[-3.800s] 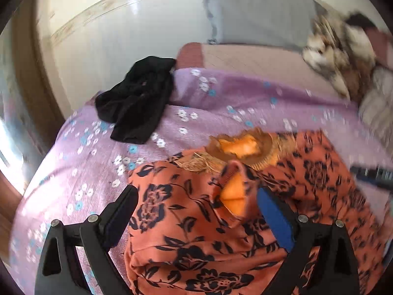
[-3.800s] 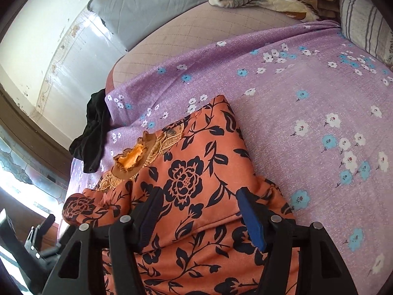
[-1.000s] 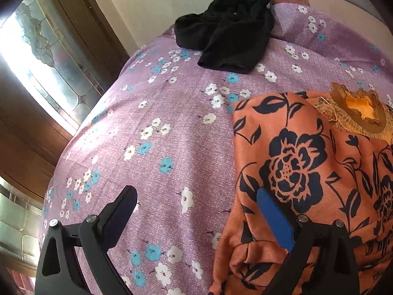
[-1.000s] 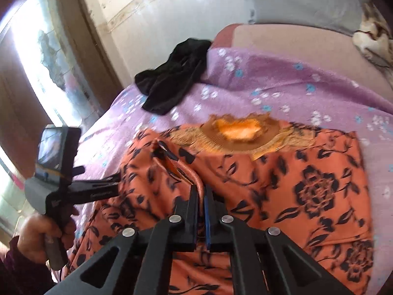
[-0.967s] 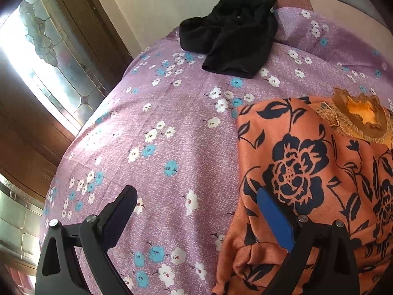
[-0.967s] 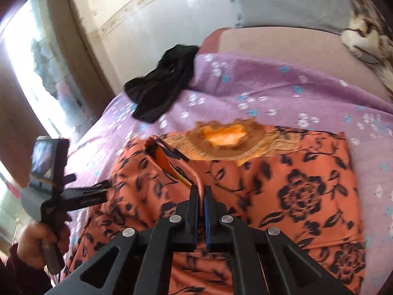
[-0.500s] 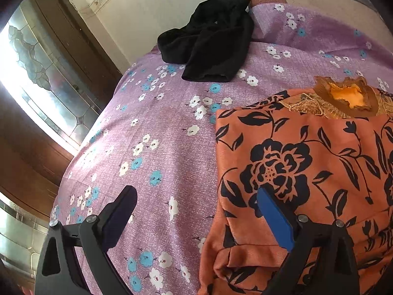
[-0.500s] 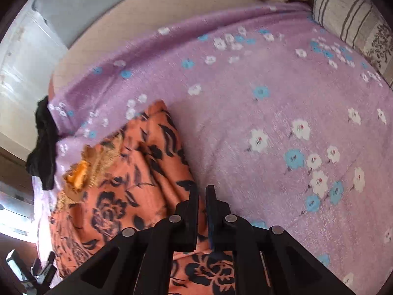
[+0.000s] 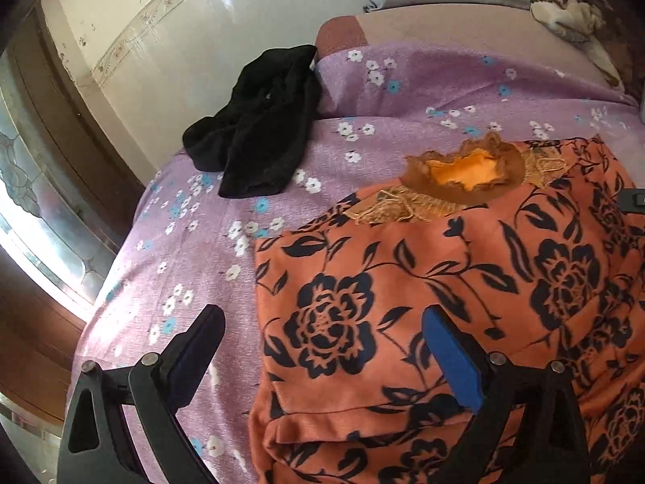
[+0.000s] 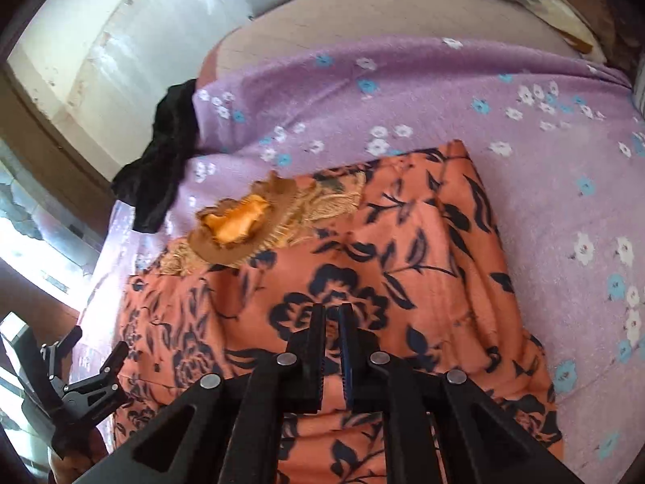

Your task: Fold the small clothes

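Observation:
An orange garment with black flowers (image 9: 443,282) lies on the purple bedsheet (image 9: 363,92), its gold-trimmed neckline (image 9: 463,169) at the far end. Its left edge is folded in. My left gripper (image 9: 322,347) is open, straddling that left edge near the hem and holding nothing. The same garment shows in the right wrist view (image 10: 363,266). My right gripper (image 10: 331,314) hovers over its middle with jaws nearly closed; a sliver of fabric shows in the gap, and I cannot tell whether it is pinched. The left gripper (image 10: 96,359) appears there at the lower left.
A black garment (image 9: 258,137) lies crumpled at the bed's far left corner, also in the right wrist view (image 10: 161,161). A grey pillow and a patterned blanket (image 9: 564,12) lie at the head. A wall and glass door stand left of the bed.
The right gripper swung from the garment's right edge back over its middle, jaws still together. The left gripper shifted slightly along the left edge and stayed open.

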Tool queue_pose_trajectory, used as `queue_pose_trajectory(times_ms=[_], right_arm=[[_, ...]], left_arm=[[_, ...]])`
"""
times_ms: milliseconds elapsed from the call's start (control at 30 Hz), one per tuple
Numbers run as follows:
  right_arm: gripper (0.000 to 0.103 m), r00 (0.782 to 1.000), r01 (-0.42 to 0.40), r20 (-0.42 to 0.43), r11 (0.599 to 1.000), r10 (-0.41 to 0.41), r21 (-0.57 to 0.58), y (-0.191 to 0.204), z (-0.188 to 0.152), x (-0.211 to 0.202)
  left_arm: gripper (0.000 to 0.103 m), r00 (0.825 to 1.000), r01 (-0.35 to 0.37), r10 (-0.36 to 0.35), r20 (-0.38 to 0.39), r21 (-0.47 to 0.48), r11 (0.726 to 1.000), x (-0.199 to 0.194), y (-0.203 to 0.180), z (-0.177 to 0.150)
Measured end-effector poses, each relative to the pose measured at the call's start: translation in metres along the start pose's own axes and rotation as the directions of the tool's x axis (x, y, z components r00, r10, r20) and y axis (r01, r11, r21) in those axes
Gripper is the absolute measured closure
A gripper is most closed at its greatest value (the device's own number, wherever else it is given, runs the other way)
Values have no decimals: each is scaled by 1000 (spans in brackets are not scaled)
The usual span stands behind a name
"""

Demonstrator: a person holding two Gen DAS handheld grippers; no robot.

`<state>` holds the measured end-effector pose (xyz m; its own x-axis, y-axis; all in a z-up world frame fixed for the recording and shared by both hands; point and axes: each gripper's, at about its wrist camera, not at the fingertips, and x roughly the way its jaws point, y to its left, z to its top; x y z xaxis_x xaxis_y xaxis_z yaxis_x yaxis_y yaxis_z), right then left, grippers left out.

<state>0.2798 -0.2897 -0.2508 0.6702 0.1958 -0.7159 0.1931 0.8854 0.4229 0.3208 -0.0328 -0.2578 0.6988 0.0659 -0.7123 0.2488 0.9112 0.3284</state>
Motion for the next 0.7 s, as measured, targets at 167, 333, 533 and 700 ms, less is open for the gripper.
queue_pose_trajectory(times_ms=[167,333,533,700], right_arm=[[94,996,-25,-93,996,17,-84,23,3,56],[94,994,-113,-9,991,113,-68,45,16,49],[97,971,-136,-211,985,111,-110,79,6,108],[96,994,-101,-33,995,101,7,41,23,58]], left_arm=[[2,984,3,-12,-180,-48,999,42,-5,-13],[2,984,-4,-32,-176,-201,980,39,27,-6],[2,964,-12,-46,-261,-218,976,55,34,-17],[2,969,-57,10,-247,-185,981,50,38,-15]])
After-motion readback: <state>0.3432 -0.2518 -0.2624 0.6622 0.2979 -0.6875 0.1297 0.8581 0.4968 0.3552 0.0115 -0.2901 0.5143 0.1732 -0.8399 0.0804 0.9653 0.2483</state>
